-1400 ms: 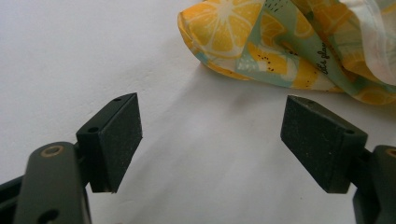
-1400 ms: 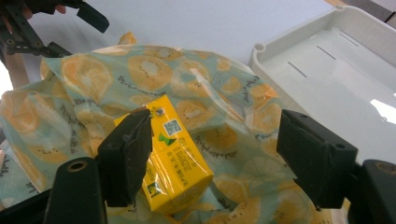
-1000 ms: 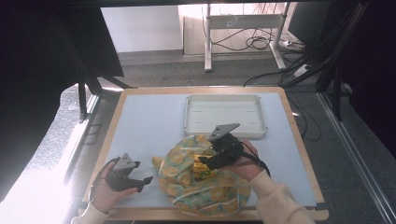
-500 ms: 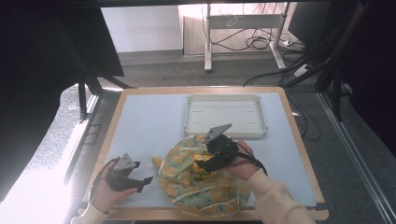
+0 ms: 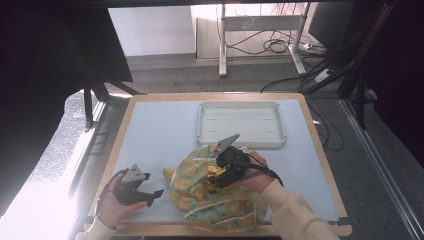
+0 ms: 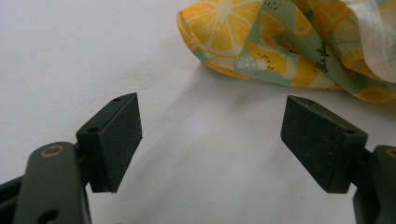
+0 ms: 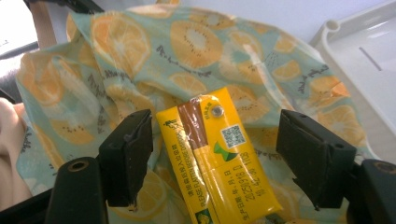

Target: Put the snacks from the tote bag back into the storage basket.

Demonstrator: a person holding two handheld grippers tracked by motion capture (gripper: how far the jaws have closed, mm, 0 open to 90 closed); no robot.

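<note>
Straddling a yellow carton (image 7: 217,156) on the fruit-print cloth (image 7: 140,60), the right gripper (image 7: 215,154) has released fingers; the left gripper (image 6: 212,140) likewise.

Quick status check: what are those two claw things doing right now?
Left gripper open, idle beside the fruit-print cloth. Right gripper open astride the yellow packet on the cloth, not pinching. Nothing in the way.

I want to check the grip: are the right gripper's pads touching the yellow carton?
Apart. The right gripper view shows cloth between each pad and the yellow carton.
</note>
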